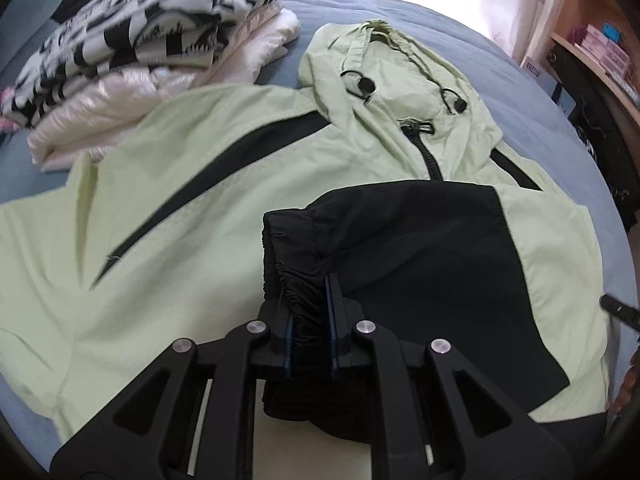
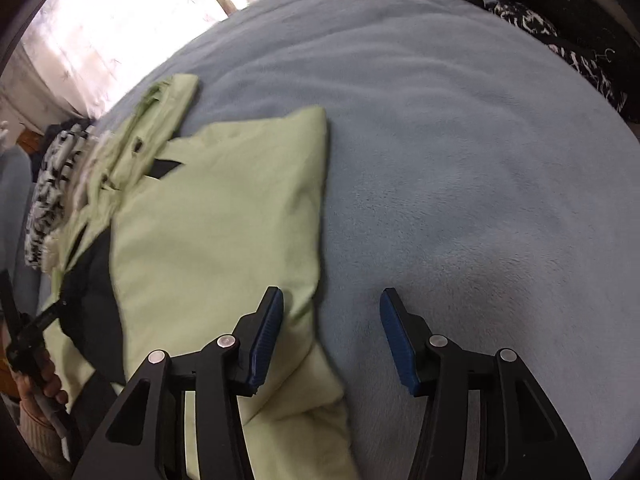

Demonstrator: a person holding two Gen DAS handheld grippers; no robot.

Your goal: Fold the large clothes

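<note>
A pale green hooded jacket [image 1: 192, 216] with black panels lies spread on the blue bed cover, hood [image 1: 384, 68] towards the window. My left gripper [image 1: 310, 304] is shut on the gathered black cuff [image 1: 300, 256] of a sleeve, held over the jacket's front. In the right wrist view the jacket's right side [image 2: 224, 220] lies folded in, flat on the cover. My right gripper [image 2: 332, 320] hovers at that folded edge with its jaws apart and nothing between them; the left pad [image 2: 266, 340] is over green cloth, the right pad over bare cover.
A stack of folded clothes [image 1: 152, 52], black-and-white on top of shiny cream, sits at the far left of the bed. Wooden shelves [image 1: 600, 48] and dark clutter stand to the right. The blue bed cover [image 2: 480, 160] stretches bare to the right. A person's hand [image 2: 40, 380] holds the left tool.
</note>
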